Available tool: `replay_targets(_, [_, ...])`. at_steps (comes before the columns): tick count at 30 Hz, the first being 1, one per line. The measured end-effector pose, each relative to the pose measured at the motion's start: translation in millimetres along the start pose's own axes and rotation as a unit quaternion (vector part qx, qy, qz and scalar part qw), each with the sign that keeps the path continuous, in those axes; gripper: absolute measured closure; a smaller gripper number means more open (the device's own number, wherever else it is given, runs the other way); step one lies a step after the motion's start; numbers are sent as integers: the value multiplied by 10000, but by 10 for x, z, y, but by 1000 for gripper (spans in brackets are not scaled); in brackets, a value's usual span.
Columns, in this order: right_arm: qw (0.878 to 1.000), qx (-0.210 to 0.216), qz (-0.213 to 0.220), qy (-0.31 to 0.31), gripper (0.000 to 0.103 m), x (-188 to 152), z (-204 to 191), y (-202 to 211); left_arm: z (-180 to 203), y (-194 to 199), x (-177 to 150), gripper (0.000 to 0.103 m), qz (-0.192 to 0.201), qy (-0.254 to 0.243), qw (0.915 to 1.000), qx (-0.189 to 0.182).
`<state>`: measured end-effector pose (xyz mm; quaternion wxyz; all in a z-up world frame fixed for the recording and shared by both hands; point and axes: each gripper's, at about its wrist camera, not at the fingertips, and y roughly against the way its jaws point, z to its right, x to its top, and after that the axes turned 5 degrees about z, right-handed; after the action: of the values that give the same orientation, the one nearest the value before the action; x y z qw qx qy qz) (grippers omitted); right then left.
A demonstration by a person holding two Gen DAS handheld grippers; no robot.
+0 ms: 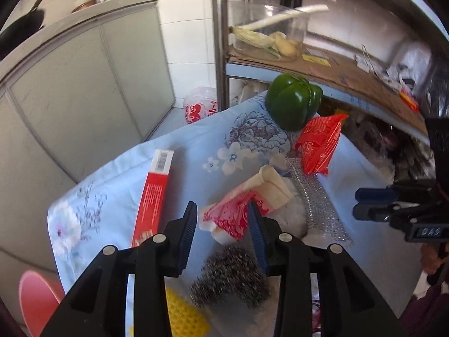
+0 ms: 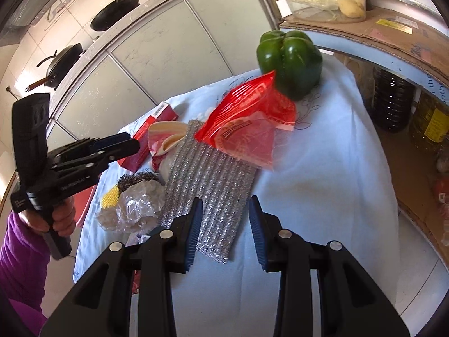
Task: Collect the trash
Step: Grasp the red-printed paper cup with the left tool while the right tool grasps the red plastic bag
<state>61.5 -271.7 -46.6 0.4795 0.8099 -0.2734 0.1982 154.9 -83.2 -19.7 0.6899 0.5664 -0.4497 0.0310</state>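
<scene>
On the floral-cloth counter (image 1: 196,146), the open, empty left hand-held gripper (image 1: 221,219) should straddle the crumpled red-and-white wrapper (image 1: 233,210) squarely before closing.

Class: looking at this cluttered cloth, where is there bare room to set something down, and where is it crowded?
Free: bare cloth right of the silver mesh pad, below the green pepper. Crowded: the left, around the steel wool, red box and wrappers.

We look down close along each hand-held gripper's fingers – left and right. Both views share the bench (image 1: 196,146) and green pepper (image 1: 293,101).
</scene>
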Motion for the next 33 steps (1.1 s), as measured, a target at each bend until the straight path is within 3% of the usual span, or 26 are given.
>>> replay_targets(5, [9997, 75, 31, -250, 68, 57, 58, 27, 88, -228, 47, 67, -104, -540, 9984, -128])
replay_targets(8, [9991, 137, 54, -394, 67, 113, 60, 28, 132, -306, 29, 85, -12, -676, 9976, -145])
replay_targets(9, [9989, 168, 76, -433, 60, 143, 55, 28, 133, -309, 24, 90, 34, -652, 9978, -130])
replay_targets(11, [9985, 194, 156, -495, 56, 190, 38, 36, 117, -290, 8, 100, 104, -556, 9983, -109])
replay_targets(20, [9927, 158, 295, -1155, 55, 464, 68, -109, -36, 98, -107, 100, 546, 246, 9982, -74])
replay_targets(25, [9857, 34, 352, -1646, 55, 412, 250, -19, -105, 265, -217, 100, 688, 663, 9953, -130])
replay_targets(29, [9759, 203, 333, -2148, 55, 414, 402, 93, -182, 393, -285, 100, 823, 988, 9916, -119])
replay_targets(33, [9643, 227, 320, -2620, 48, 539, 519, 63, -218, 519, -290, 100, 946, 1075, 9897, -71])
